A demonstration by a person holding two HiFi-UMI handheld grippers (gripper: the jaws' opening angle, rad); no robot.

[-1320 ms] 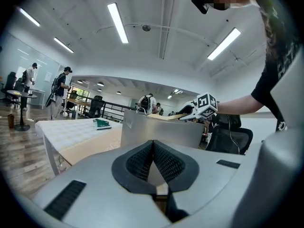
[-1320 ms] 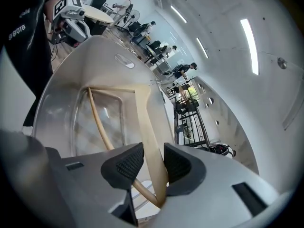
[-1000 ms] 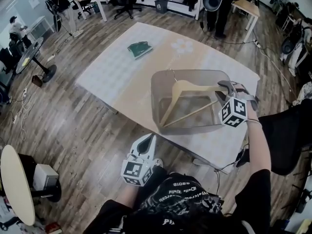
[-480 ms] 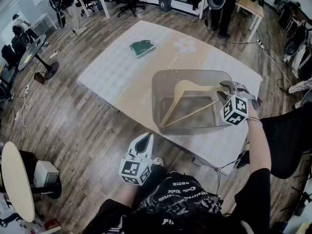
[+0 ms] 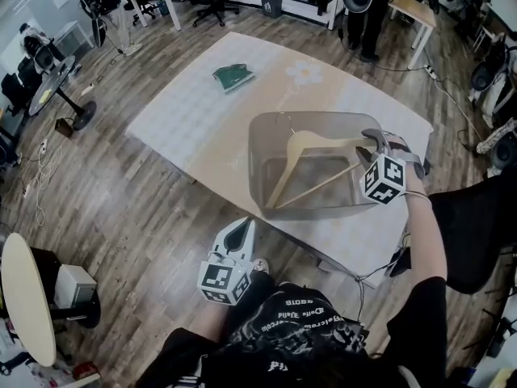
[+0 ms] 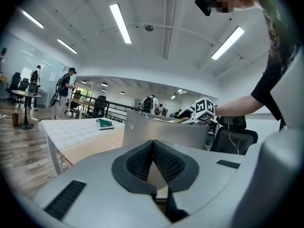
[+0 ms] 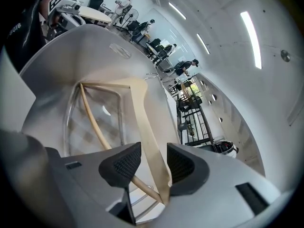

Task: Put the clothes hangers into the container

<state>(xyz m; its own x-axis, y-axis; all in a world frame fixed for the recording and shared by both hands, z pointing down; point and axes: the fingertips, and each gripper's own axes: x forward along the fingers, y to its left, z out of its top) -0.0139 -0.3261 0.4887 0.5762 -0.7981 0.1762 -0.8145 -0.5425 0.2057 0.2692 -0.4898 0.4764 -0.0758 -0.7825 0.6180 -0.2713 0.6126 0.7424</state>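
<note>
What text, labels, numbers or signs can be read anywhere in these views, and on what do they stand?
Nothing reads clearly.
Black shirt: white print, upside down, too blurred to quote.
Left marker cube and right marker cube: black-and-white square patterns, no words.
Green item on the table: no legible print.
Container wall: small pale patch, too blurred to read.

No legible text, label or number anywhere.
</note>
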